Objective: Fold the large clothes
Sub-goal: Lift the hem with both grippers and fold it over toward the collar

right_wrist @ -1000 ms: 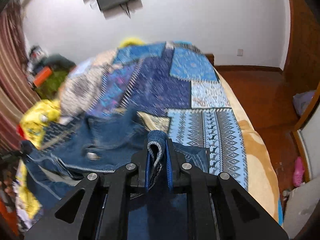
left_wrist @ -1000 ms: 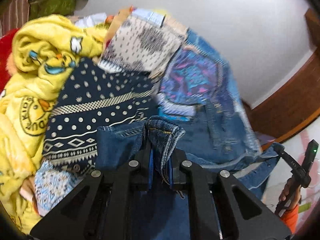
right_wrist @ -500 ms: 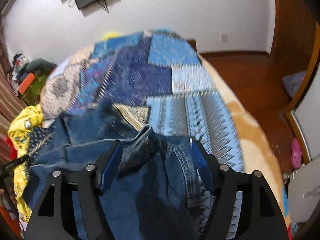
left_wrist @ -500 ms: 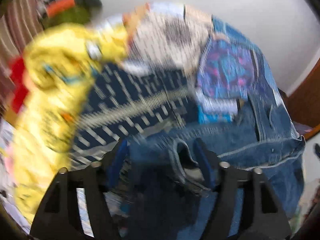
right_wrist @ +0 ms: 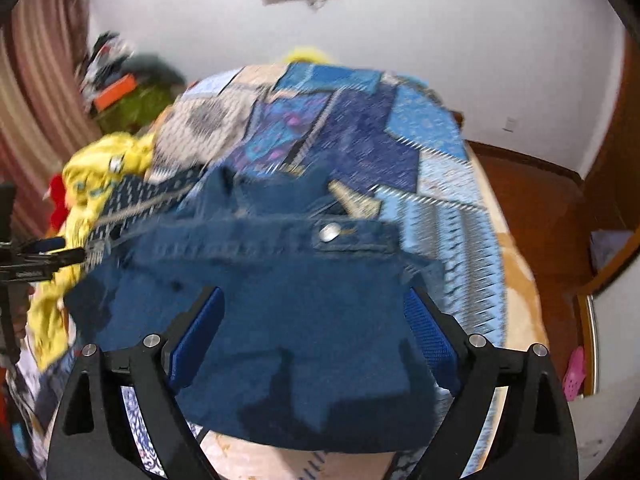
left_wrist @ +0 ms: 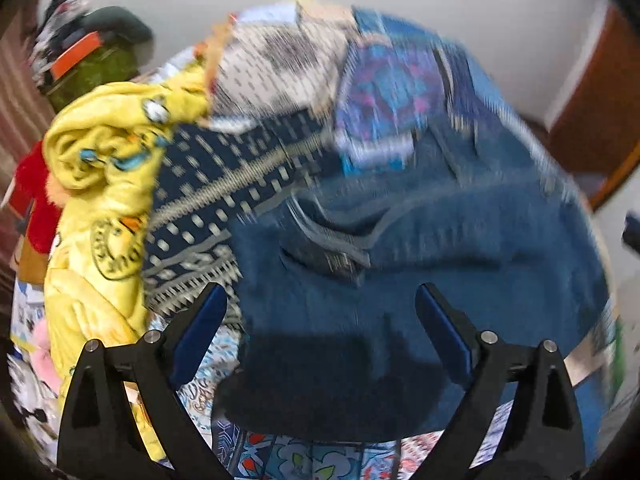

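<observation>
1. Standing wide apart, the blue-padded jaws of the left gripper (left_wrist: 320, 328) have just been opening; the blue denim garment (left_wrist: 420, 280) lies loose between and below them, pressed by neither pad.
2. The right gripper (right_wrist: 312, 320) has likewise just been opening; its jaws are spread over the same denim, near the waistband with its metal button (right_wrist: 329, 233); nothing is clamped.
3. The denim lies heaped on the patchwork bedcover of blue, purple and grey panels (right_wrist: 360, 140), at its near end.
4. Left of the denim, touching it, lies a navy cloth with cream dots and bands (left_wrist: 224, 184); beyond that, a crumpled yellow blanket with cartoon prints (left_wrist: 104, 168).
5. Right of the denim, past the bed's edge, runs a reddish wooden floor (right_wrist: 536, 208); behind the bed stands a white wall (right_wrist: 440, 32).
</observation>
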The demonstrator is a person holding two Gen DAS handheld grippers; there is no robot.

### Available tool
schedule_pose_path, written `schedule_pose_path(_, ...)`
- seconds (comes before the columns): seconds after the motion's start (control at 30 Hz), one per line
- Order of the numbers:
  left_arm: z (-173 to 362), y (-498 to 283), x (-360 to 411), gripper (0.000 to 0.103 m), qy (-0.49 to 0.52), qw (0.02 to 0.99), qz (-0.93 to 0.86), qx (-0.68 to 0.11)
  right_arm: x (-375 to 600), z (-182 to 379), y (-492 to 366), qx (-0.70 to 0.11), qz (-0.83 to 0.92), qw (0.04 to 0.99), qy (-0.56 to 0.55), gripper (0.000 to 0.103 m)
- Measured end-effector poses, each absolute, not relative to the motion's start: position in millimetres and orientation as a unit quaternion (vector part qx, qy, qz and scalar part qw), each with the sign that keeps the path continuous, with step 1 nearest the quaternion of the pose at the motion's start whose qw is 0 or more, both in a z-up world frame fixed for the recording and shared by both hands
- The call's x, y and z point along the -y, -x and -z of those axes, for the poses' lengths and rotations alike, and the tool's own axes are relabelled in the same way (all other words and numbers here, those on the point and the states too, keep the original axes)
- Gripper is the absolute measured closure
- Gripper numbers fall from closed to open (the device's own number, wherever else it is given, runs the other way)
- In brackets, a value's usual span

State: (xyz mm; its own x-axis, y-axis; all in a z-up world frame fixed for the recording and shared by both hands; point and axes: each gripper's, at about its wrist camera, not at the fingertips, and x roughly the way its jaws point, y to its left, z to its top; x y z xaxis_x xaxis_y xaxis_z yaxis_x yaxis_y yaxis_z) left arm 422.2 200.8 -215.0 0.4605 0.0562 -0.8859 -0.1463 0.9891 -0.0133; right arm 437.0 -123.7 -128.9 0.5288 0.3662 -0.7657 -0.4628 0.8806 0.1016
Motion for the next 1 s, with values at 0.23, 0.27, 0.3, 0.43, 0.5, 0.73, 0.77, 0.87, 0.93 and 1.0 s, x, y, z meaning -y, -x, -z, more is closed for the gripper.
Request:
schedule_pose_path(0.23,262.4,-451.9,-190.6,0.007,-0.015,0.840,-0.090,-0.535,86.7,180.0,-449.0,-0.470,-0.252,0.841,0.090,0.014)
schedule_pose_path(0.27,262.7,-458.8,-195.7,0.007,-0.011,0.841,-0.102,-0.531,83.3,189.1,-455.3,-0.478,-0.249,0.837,0.090,0.014)
schedule_pose_path(0.3,262.7,-465.2,-201.9,0.007,-0.005,0.842,-0.113,-0.528,82.3,195.4,-459.7,-0.483,-0.245,0.836,0.089,0.014)
schedule_pose_path(0.43,267.2,-489.4,-234.7,0.001,0.064,0.840,-0.120,-0.525,90.4,214.0,-478.0,-0.496,-0.211,0.839,0.078,0.014)
schedule_pose_path(0.5,272.5,-495.4,-246.9,0.001,0.103,0.832,-0.117,-0.533,100.6,218.1,-482.6,-0.494,-0.205,0.842,0.071,0.014)
schedule_pose_path(0.73,264.6,-483.2,-254.6,0.001,0.127,0.830,-0.111,-0.531,125.4,215.7,-468.8,-0.482,-0.205,0.847,0.090,0.014)
schedule_pose_path(0.77,261.9,-478.8,-252.4,0.001,0.116,0.830,-0.110,-0.534,127.1,214.5,-463.8,-0.479,-0.192,0.850,0.104,0.014)
schedule_pose_path(0.87,256.7,-467.4,-247.2,0.001,0.085,0.827,-0.106,-0.545,139.8,213.3,-454.3,-0.478,-0.161,0.855,0.123,0.013)
schedule_pose_path(0.93,250.7,-456.5,-241.4,0.001,0.055,0.827,-0.109,-0.549,155.2,213.1,-452.2,-0.490,-0.151,0.852,0.105,0.013)
schedule_pose_path(1.0,243.1,-443.1,-235.9,0.001,0.028,0.830,-0.106,-0.546,172.8,211.9,-448.6,-0.504,-0.146,0.848,0.072,0.013)
